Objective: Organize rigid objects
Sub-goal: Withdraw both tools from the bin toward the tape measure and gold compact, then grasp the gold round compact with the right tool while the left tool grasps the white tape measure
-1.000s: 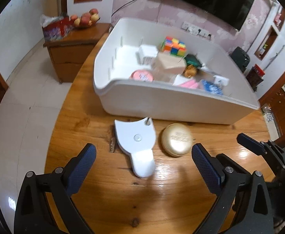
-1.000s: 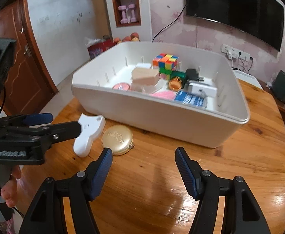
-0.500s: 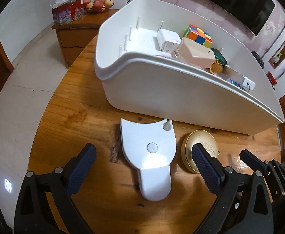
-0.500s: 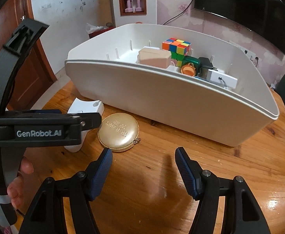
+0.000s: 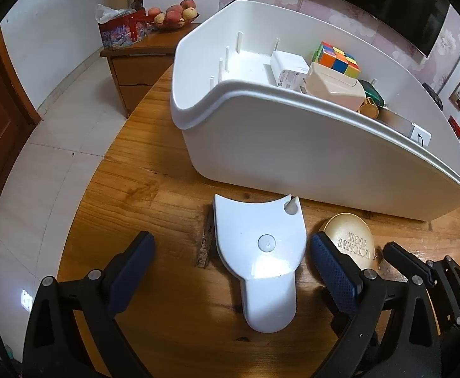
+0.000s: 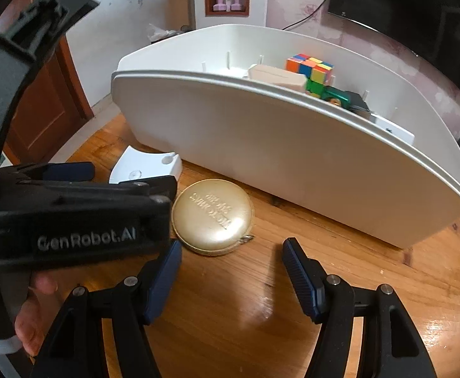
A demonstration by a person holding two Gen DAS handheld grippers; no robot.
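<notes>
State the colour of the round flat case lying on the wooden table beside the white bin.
Gold, with raised lettering on its lid; the right wrist view shows it best.

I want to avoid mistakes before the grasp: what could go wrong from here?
1. The left hand-held gripper straddles the white holder, and its right finger is close to the gold tin, so closing may nudge it.
2. Both hand-held grippers are crowded together and may collide.
</notes>
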